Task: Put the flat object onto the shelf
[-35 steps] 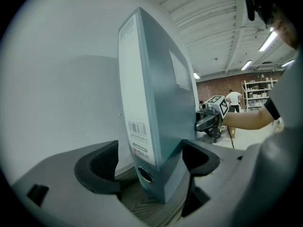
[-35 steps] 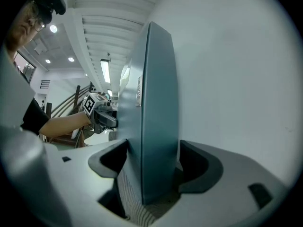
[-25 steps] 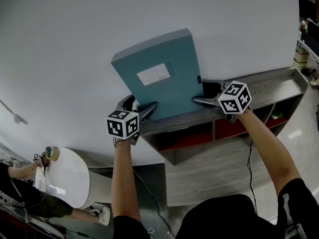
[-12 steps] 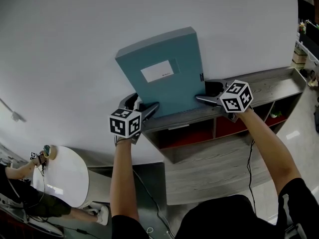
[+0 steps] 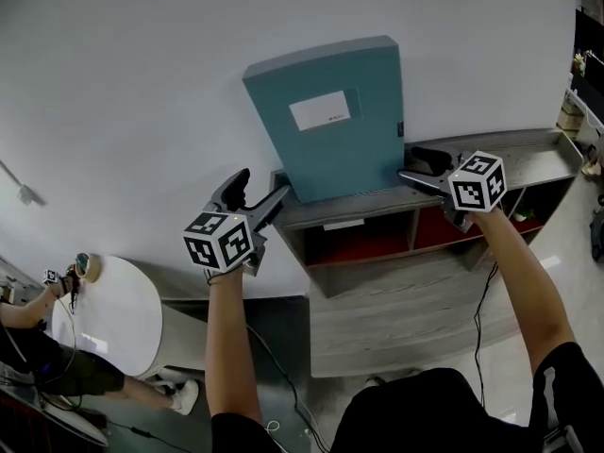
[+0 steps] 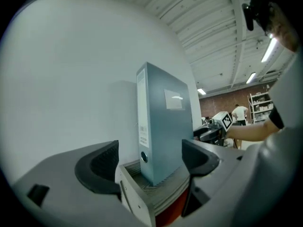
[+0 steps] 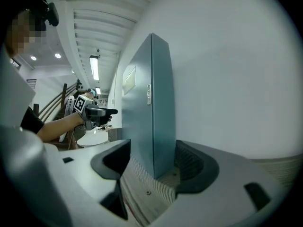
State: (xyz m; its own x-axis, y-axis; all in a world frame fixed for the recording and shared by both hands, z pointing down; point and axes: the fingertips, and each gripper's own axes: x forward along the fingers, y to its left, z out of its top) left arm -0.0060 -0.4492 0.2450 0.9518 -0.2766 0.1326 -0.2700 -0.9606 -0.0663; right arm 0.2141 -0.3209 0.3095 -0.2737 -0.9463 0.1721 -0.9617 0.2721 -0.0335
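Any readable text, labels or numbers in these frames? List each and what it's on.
None is legible.
White label on the file box front: print too small to read.
Strip label on its spine: barcode-like print, blurred.
Small tag on its opposite edge: unreadable.
Marker cubes: square codes only, no letters.

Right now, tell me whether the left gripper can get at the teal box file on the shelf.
Probably yes. The left gripper is open and lined up with the spine of the box file, with only open air between. The file stands upright at the end of the shelf.
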